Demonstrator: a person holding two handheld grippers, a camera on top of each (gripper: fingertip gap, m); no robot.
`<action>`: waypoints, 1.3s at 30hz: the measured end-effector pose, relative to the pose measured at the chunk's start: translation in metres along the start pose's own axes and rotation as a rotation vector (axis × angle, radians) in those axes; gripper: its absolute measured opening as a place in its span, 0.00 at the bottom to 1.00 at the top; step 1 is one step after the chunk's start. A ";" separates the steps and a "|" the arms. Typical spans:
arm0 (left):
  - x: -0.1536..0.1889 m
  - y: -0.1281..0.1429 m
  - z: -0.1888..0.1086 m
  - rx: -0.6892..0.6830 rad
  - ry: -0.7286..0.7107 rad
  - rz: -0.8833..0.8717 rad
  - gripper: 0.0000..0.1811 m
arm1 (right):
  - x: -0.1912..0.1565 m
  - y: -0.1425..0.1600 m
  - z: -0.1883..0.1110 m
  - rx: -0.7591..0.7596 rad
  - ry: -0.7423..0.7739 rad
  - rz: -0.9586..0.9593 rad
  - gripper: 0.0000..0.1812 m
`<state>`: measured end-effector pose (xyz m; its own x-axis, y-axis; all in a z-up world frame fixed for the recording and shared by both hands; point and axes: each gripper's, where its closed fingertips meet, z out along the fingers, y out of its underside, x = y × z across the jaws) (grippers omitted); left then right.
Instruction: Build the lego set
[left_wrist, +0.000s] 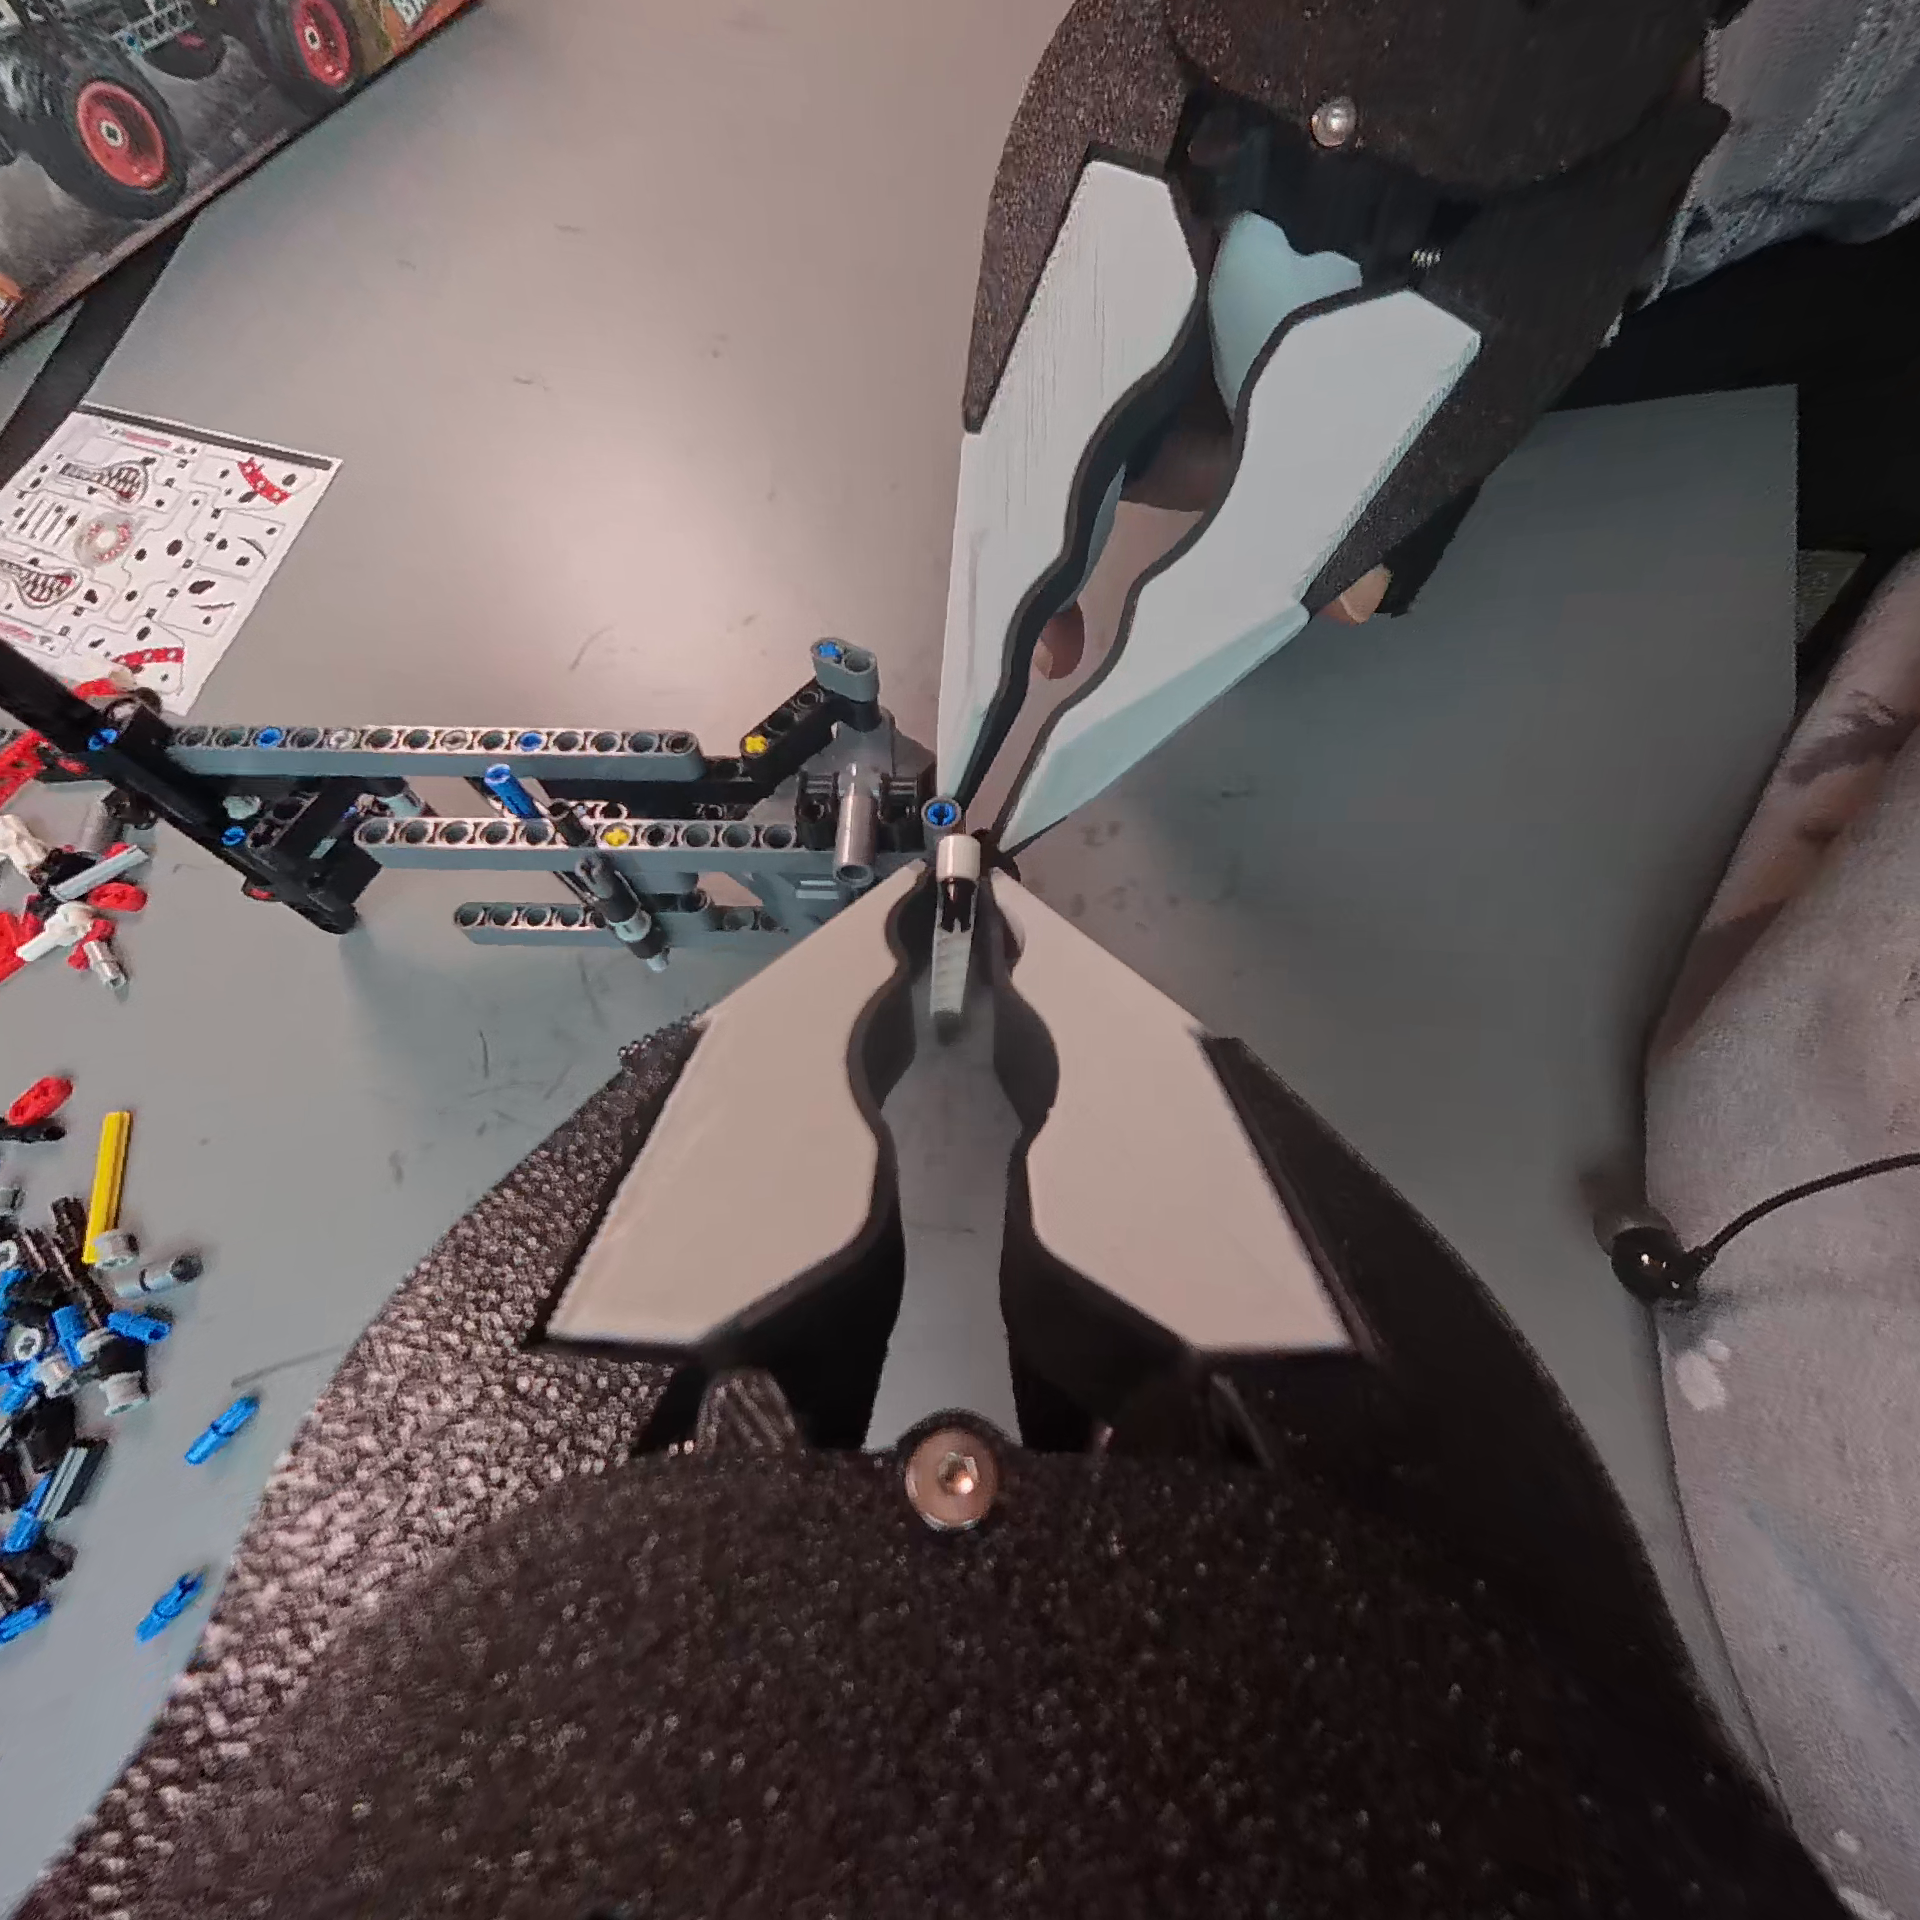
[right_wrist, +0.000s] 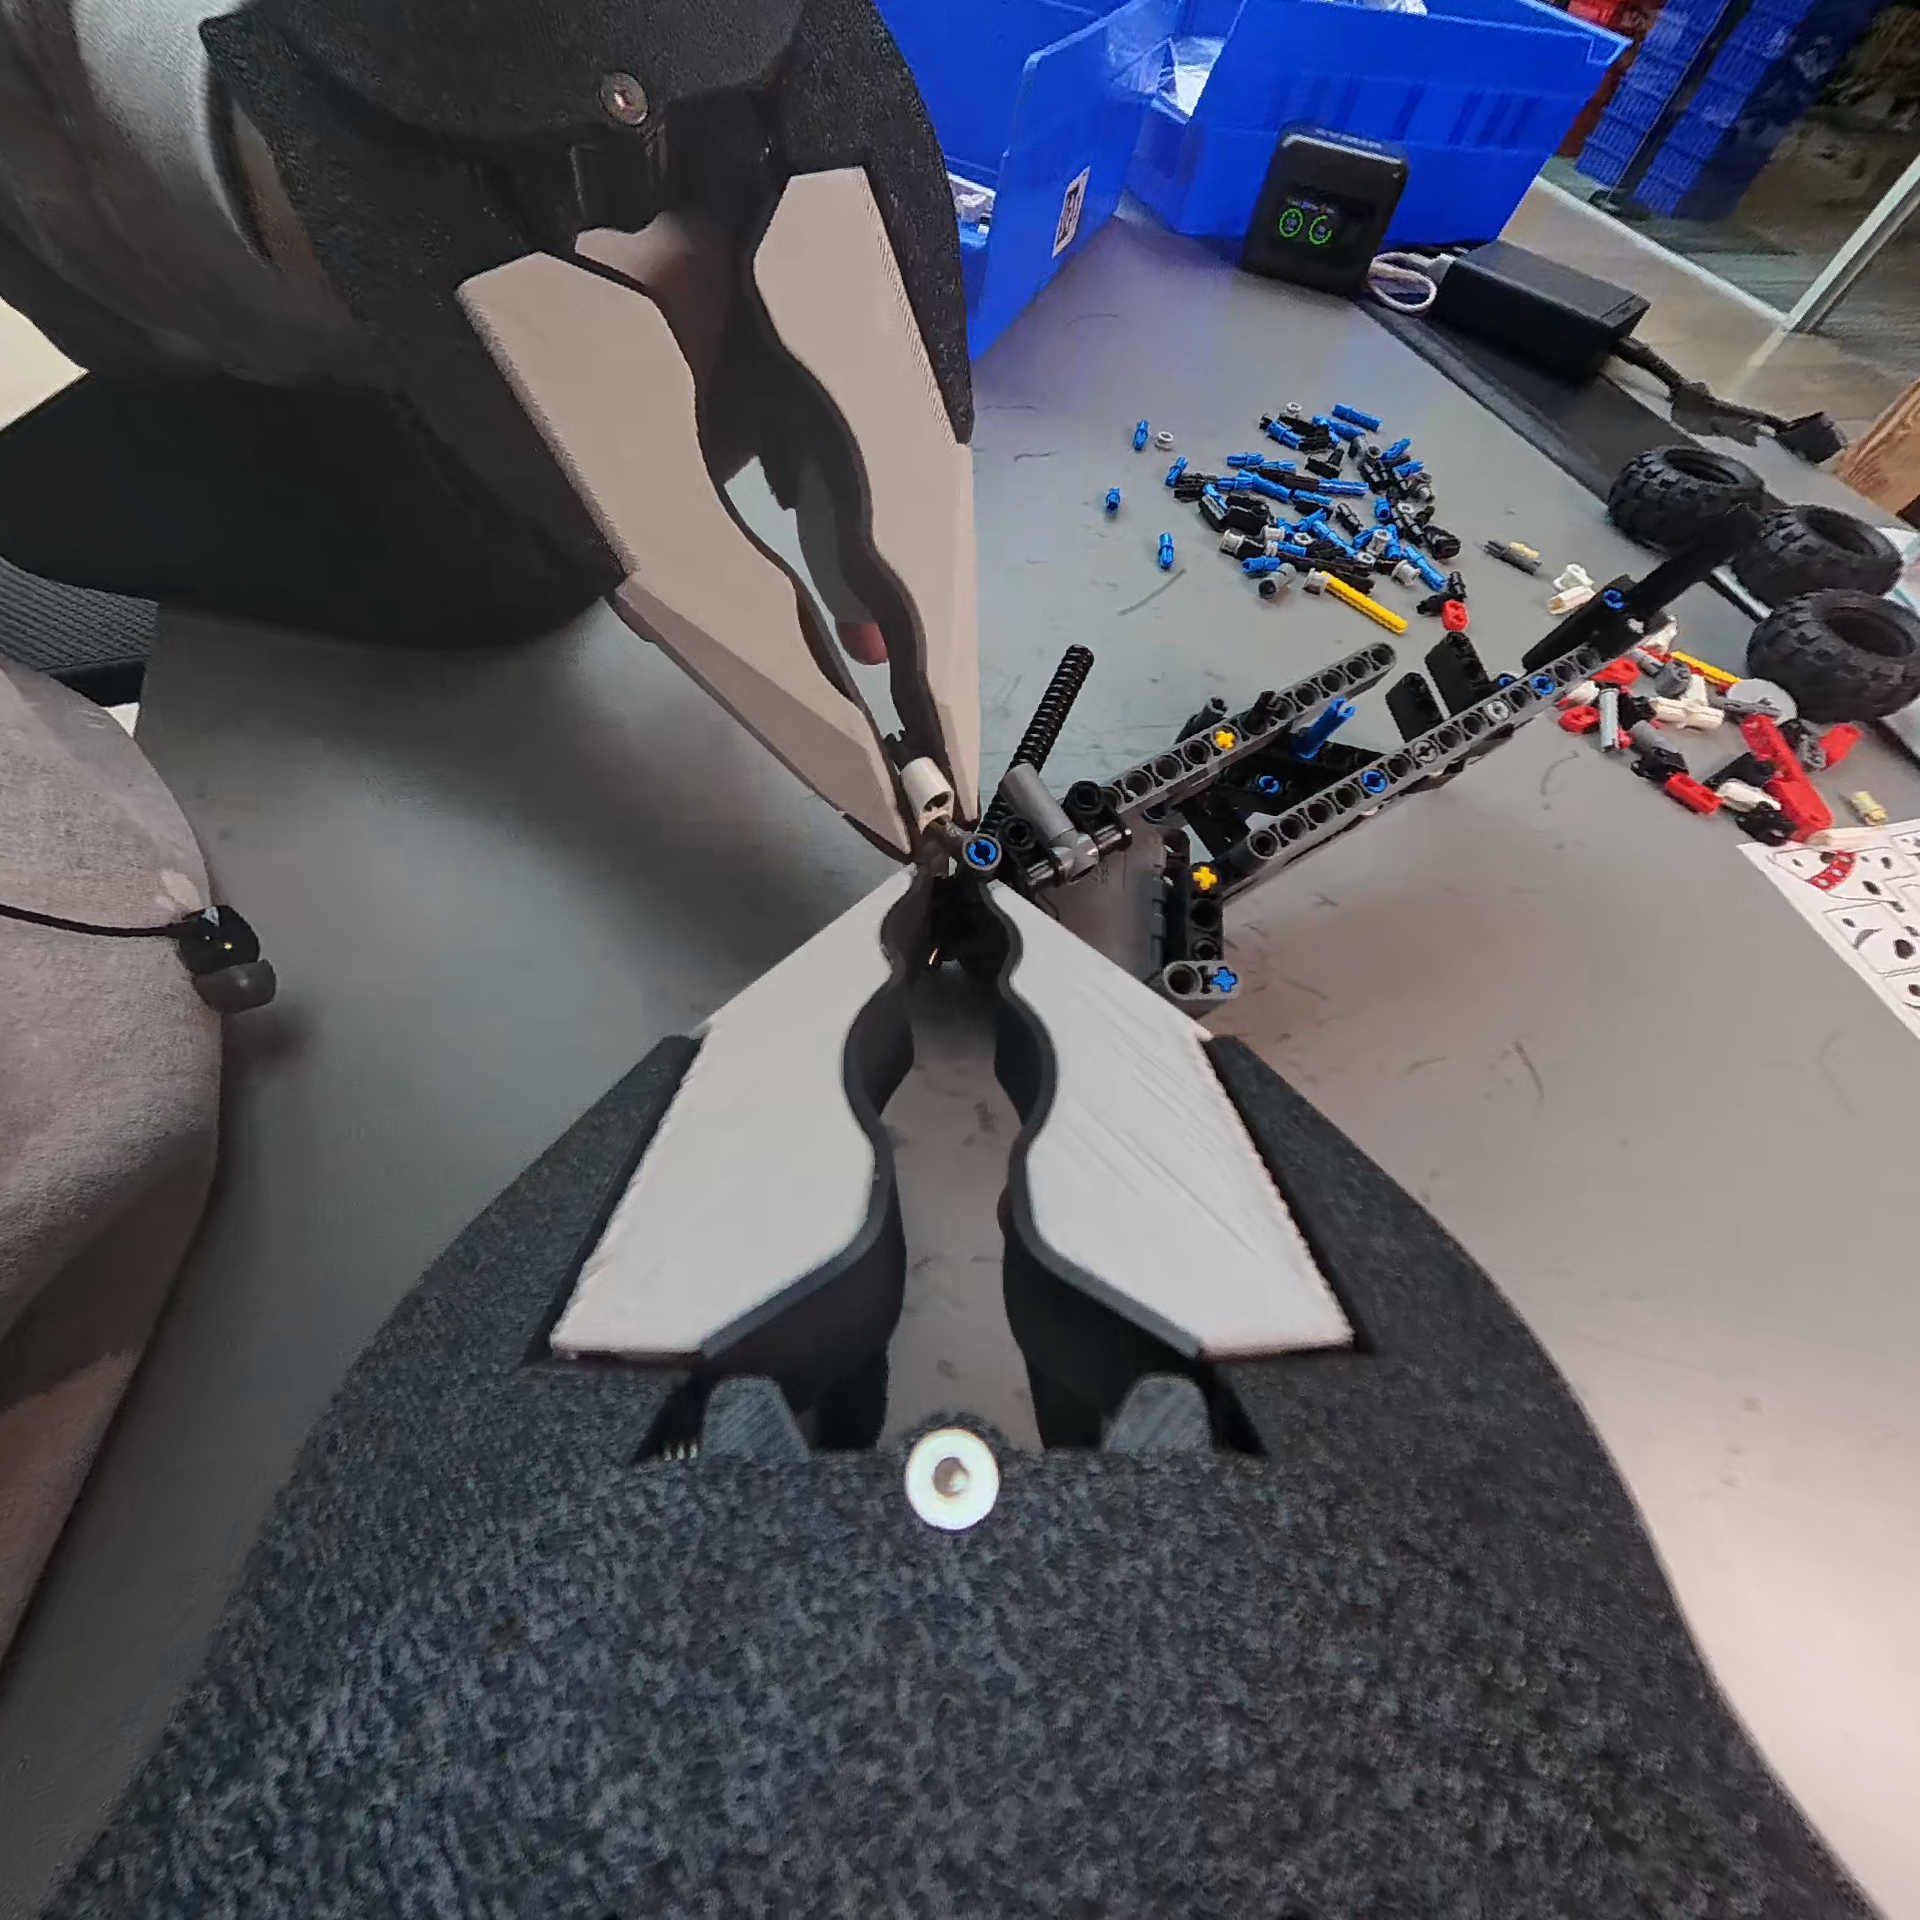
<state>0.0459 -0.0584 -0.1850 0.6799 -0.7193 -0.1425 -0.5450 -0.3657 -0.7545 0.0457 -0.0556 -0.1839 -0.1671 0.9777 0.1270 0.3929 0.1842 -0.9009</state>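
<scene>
- Left gripper: fingers clenched on a short axle with a pale bush; I judge it could twist or slip.
- Right gripper: fingers clamp the lego frame end, on the desk.
- A hard push could drag the frame into the loose parts.

A plain grey tabletop, scuffed and scratched, fills most of both views. Along its far edge in the right wrist view stand blue plastic bins, with a small black device with a lit screen and a black power brick just before them. Beyond the far right corner lie a pale floor and stacked blue crates.
</scene>
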 end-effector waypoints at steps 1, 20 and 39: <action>-0.001 0.000 0.000 -0.004 -0.012 -0.017 0.04 | 0.000 0.000 0.000 0.002 0.000 -0.004 0.03; -0.014 0.000 0.003 0.013 -0.035 -0.024 0.05 | 0.021 -0.002 0.004 0.088 -0.091 -0.449 0.12; -0.015 0.001 0.000 0.133 0.021 0.012 0.05 | 0.030 -0.002 0.020 -0.018 -0.429 -0.373 0.17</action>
<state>0.0349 -0.0482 -0.1839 0.6626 -0.7359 -0.1390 -0.4822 -0.2771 -0.8311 0.0215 -0.0289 -0.1862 -0.6485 0.7183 0.2519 0.2519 0.5148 -0.8195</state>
